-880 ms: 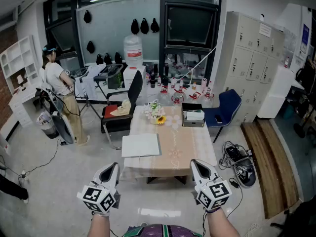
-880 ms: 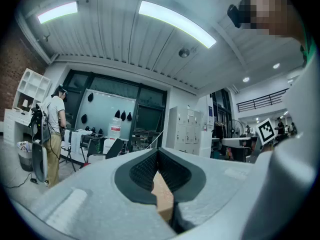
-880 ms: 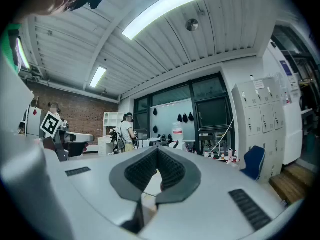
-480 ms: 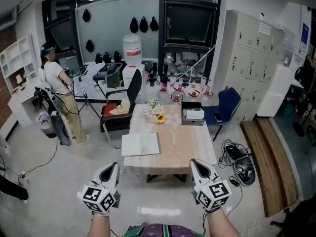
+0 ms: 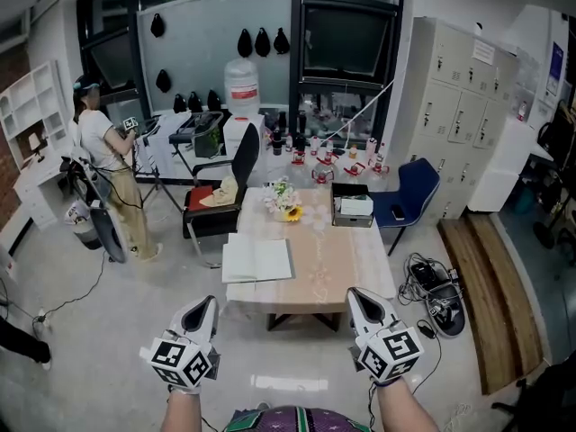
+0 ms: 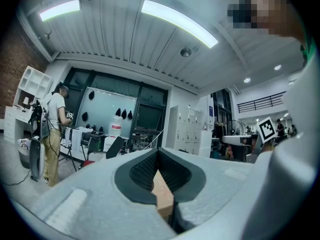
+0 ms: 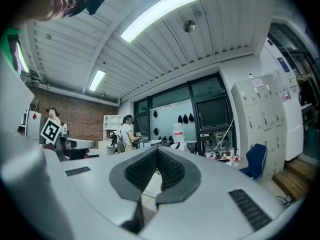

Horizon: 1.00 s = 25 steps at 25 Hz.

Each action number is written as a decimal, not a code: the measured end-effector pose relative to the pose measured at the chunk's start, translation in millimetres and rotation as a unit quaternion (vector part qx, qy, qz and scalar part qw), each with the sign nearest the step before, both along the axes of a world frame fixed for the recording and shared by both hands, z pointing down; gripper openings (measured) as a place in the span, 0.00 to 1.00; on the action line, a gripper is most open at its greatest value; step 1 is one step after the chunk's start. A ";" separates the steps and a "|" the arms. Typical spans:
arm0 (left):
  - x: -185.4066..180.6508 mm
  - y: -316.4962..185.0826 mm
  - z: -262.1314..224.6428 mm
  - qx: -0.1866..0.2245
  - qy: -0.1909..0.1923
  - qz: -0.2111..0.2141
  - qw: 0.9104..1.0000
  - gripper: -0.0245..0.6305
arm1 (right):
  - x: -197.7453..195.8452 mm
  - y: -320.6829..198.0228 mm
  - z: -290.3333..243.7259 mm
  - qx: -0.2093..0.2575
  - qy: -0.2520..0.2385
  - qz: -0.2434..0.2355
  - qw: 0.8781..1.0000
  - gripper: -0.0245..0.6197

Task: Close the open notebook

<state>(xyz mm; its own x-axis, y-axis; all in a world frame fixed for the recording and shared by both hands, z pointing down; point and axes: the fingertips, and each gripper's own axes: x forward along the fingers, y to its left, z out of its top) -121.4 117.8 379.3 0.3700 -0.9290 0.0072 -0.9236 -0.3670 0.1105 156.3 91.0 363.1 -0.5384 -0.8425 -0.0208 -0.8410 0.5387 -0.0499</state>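
One notebook point(image 5: 257, 260) lies open and flat, white pages up, on the near left part of a low table point(image 5: 337, 259), close to its left edge. The table top is pale tan and sits in the middle of a bright room.

On the table's far side, near the middle, we see a small bunch of flowers point(image 5: 284, 203) with one yellow bloom. To their right stands a dark box point(image 5: 352, 210) with white contents. Neither one touches the notebook.

A black chair point(image 5: 225, 192) stands at the table's far left corner, and a blue chair point(image 5: 412, 194) at its far right. Tangled cables point(image 5: 436, 295) lie on the floor to the right of the table.

Further back, a water jug point(image 5: 241, 86) stands before dark windows, and grey lockers point(image 5: 459, 106) line the right wall. A person point(image 5: 103, 147) stands at the far left, facing cluttered desks.

In the near foreground we hold both tools low and level, pointed at the table and well short of it. The left gripper point(image 5: 205, 304) has its jaws pressed together with nothing between them. The right gripper point(image 5: 360, 297) also has its jaws together at the tips and carries nothing. Each bears a cube with square markers. Neither touches the notebook.
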 end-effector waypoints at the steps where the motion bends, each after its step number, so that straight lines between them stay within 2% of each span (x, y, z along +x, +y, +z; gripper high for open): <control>1: -1.9 -0.2 0.3 -0.001 0.001 -0.001 1.000 0.06 | -1.5 -0.9 -0.7 -0.001 -0.001 -0.001 1.000 0.04; 11: -33.1 -3.9 8.7 -0.004 0.009 -0.005 1.000 0.06 | -39.4 -8.0 -2.0 0.002 0.003 -0.015 1.000 0.04; 25: -106.1 -19.4 11.1 -0.009 0.007 0.015 1.000 0.06 | -126.5 -16.1 -8.1 0.009 0.000 -0.018 1.000 0.04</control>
